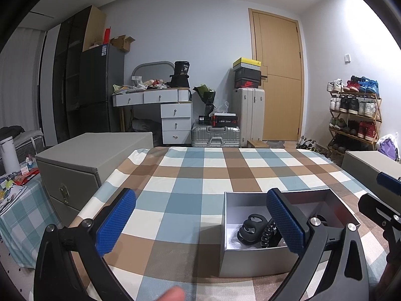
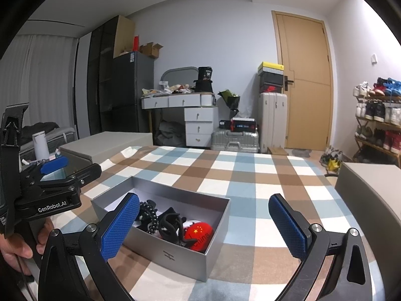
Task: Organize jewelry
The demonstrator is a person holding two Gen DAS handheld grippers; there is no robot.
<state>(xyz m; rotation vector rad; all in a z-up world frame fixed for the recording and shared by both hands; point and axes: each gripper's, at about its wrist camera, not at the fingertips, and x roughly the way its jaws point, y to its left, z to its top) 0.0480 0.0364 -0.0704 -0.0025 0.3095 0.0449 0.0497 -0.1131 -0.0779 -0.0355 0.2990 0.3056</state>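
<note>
Grippers: left gripper (image 1: 200,225) spread wide and empty above the table (image 1: 180,175); right gripper (image 2: 204,225) likewise wide apart, holding nothing.
Jewelry: black hair claw (image 1: 252,227), dark bead bracelet (image 2: 151,217) and a red round piece (image 2: 199,233) lie tangled together inside the open grey box (image 2: 175,253).
Box position: on the checked cloth, just ahead of both grippers, between them.
Handling: pieces look light; claw stiff and springy, best pinched across its body; beads loose and likely to slip, so take a bunched section.
Room: box walls crowd a low reach; come from above. Cloth beyond lies bare; grey storage cases (image 1: 87,160) flank both sides.
</note>
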